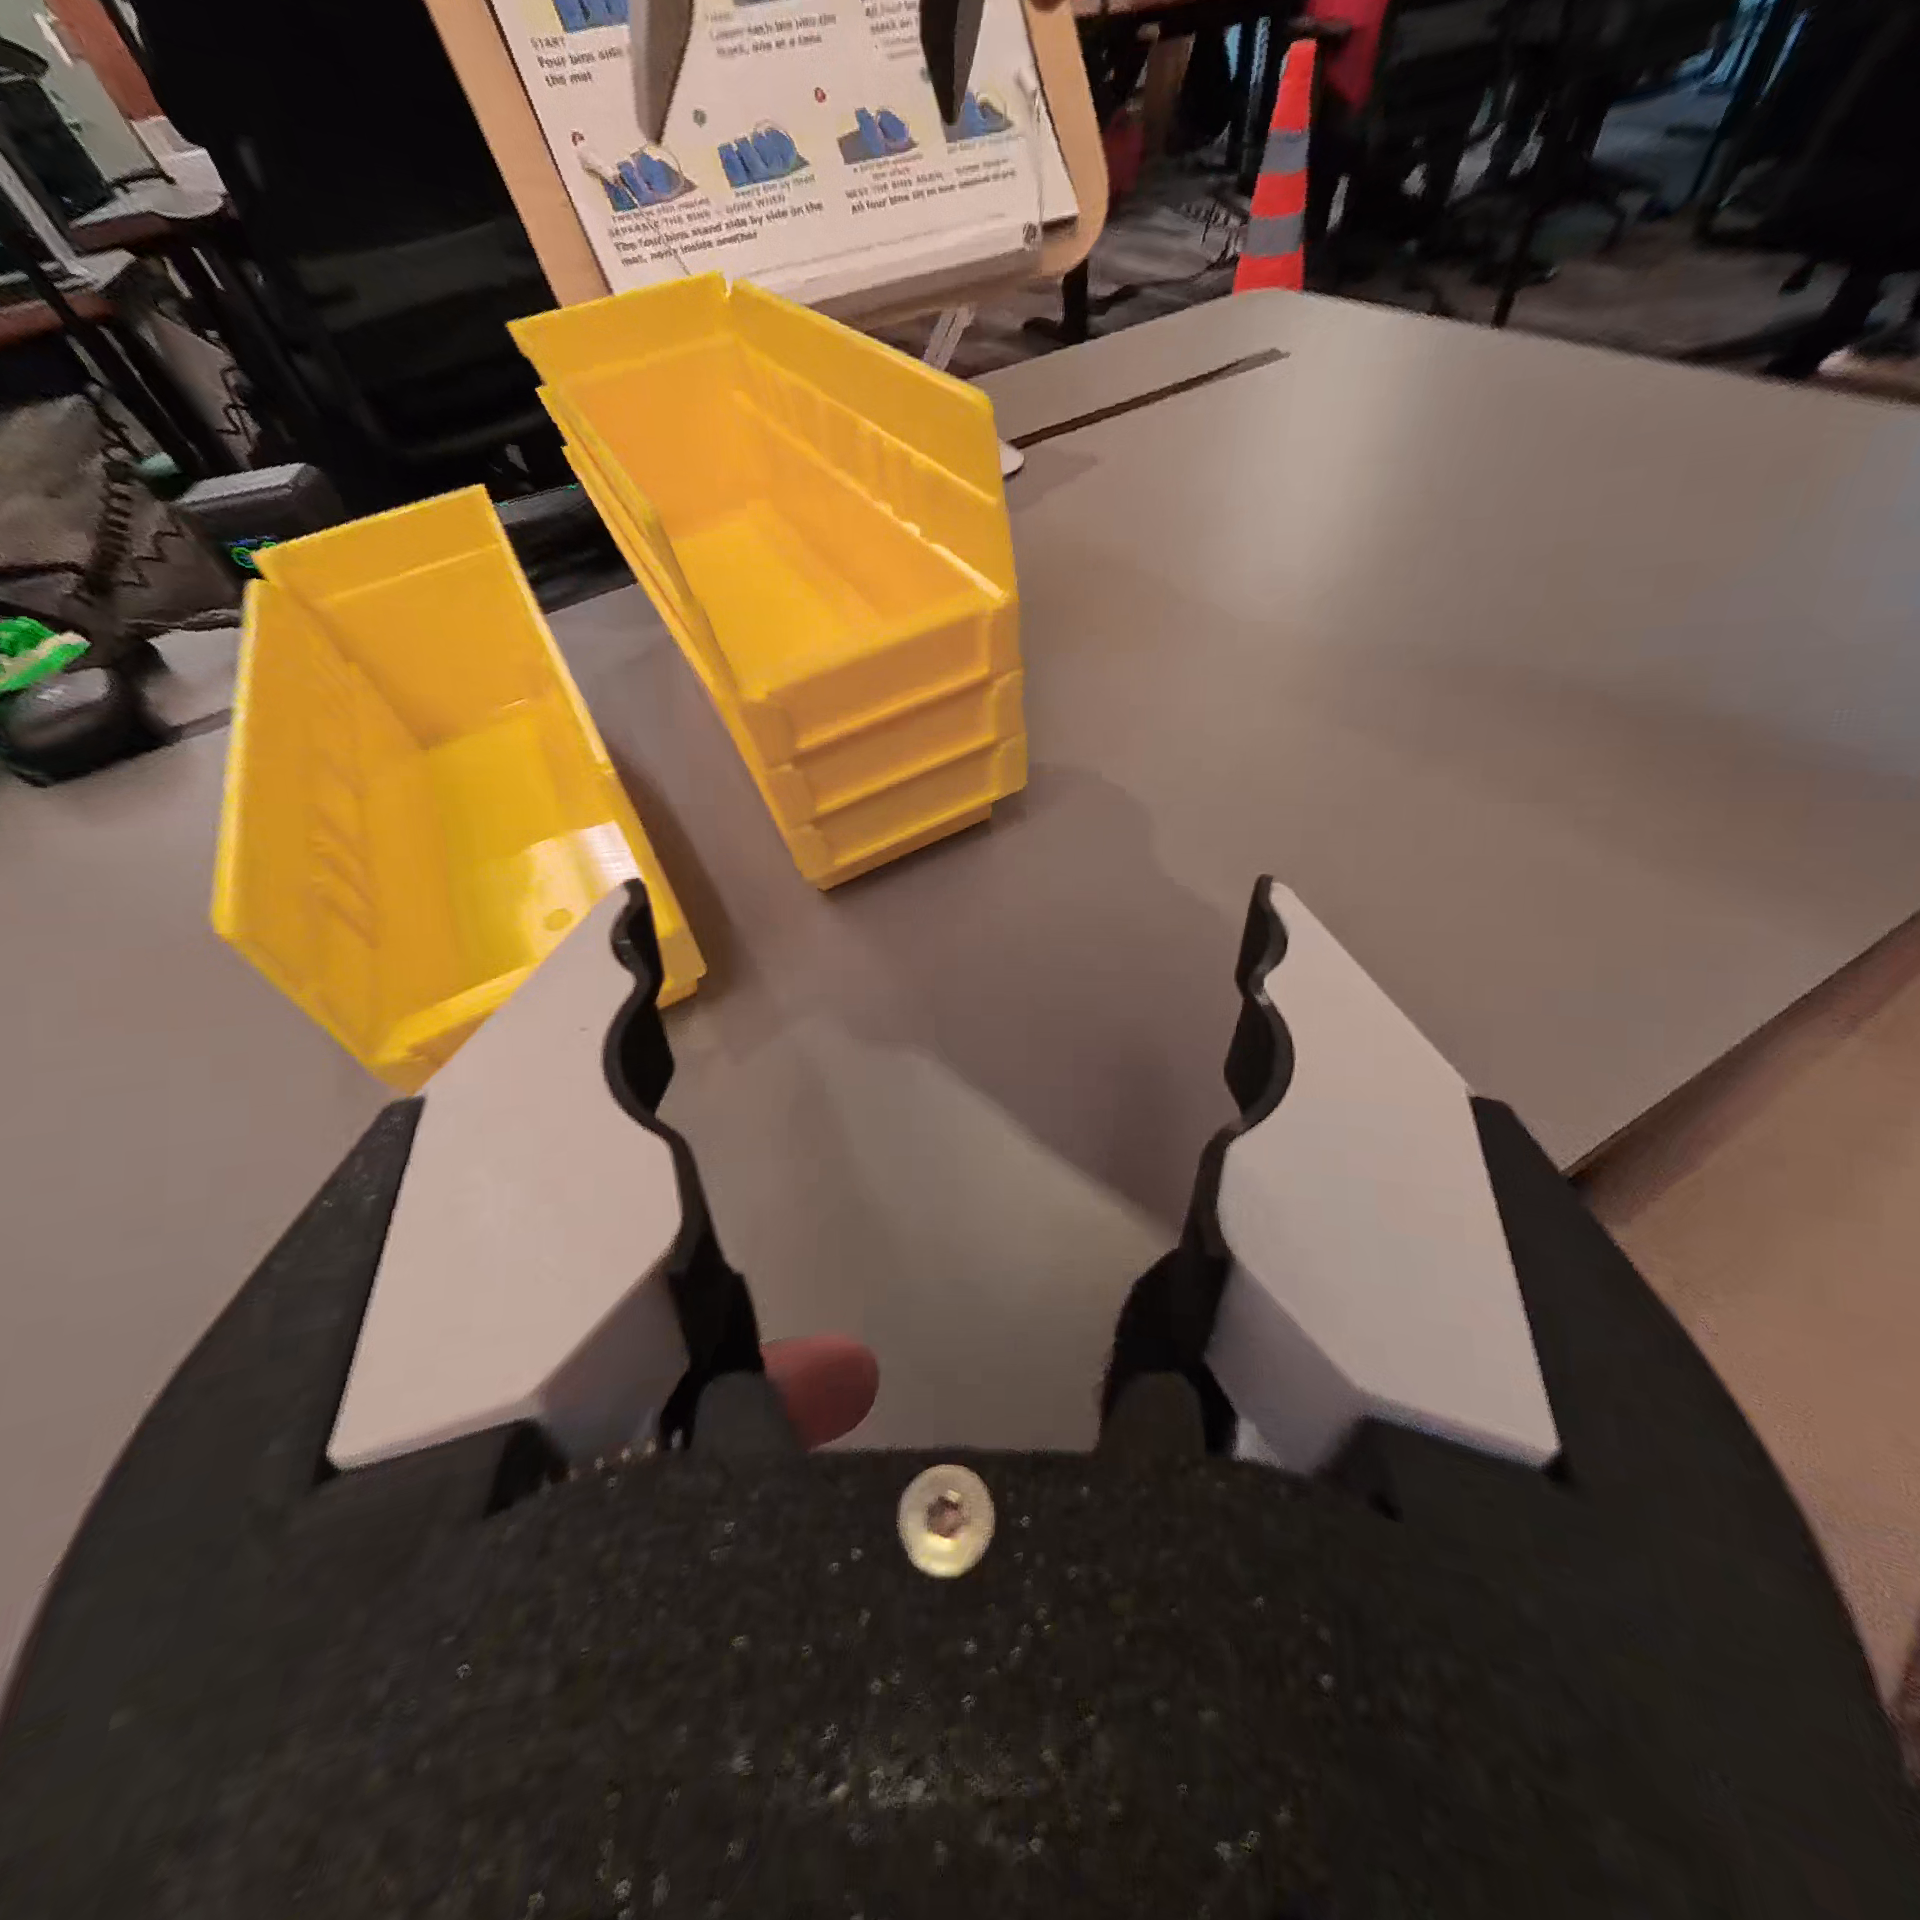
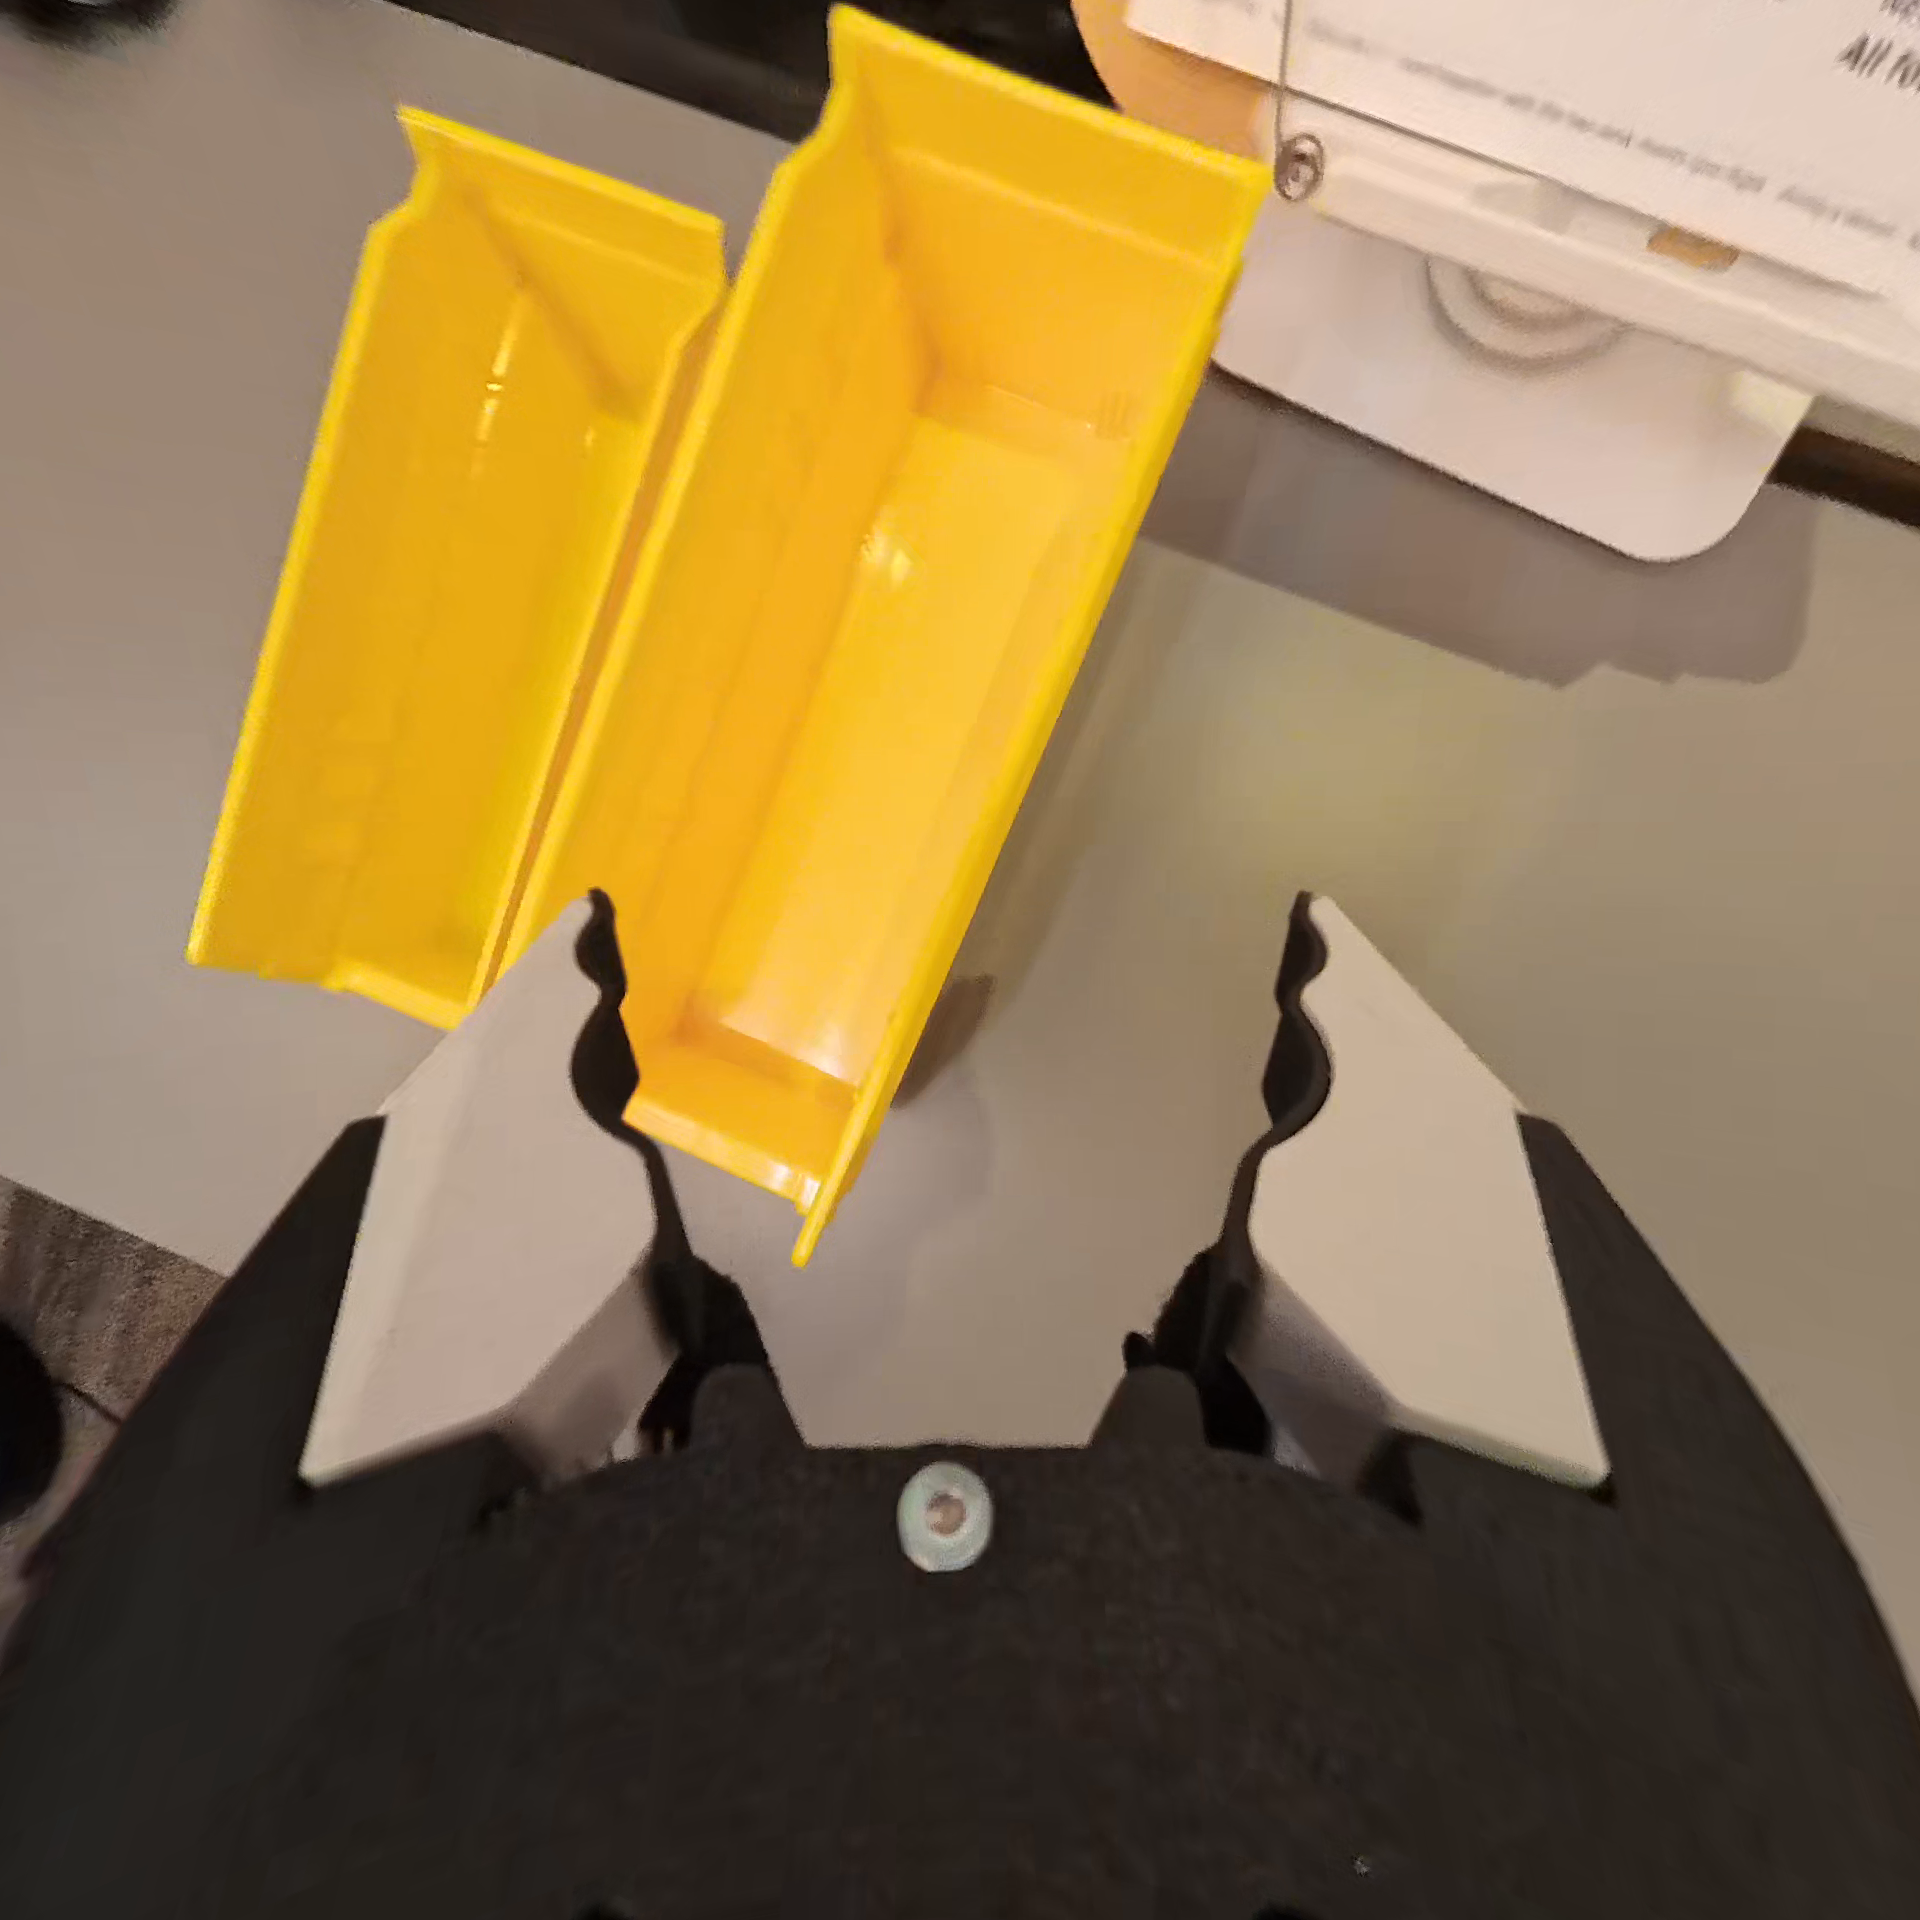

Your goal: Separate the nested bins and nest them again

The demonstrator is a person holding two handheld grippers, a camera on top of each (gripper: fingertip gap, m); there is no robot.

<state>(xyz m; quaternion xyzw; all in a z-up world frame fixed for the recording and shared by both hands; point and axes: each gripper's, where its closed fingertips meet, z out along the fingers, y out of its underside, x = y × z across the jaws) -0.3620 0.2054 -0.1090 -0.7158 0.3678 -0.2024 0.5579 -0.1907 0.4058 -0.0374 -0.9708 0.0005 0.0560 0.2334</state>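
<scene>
Both tongs spread, empty: left gripper (image 1: 940,997), right gripper (image 2: 951,1023). Stack (image 1: 831,623) of nested bins mid-table (image 1: 1455,675); single bin (image 1: 416,790) just left, nearer. Risk: lifting top bin drags lower ones along if they bind.

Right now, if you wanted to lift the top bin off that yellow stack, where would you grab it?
Probably the top bin's near front lip, from above. It sits highest on the nested stack, and a thin wall suits the open right gripper. The single bin stands apart.
</scene>
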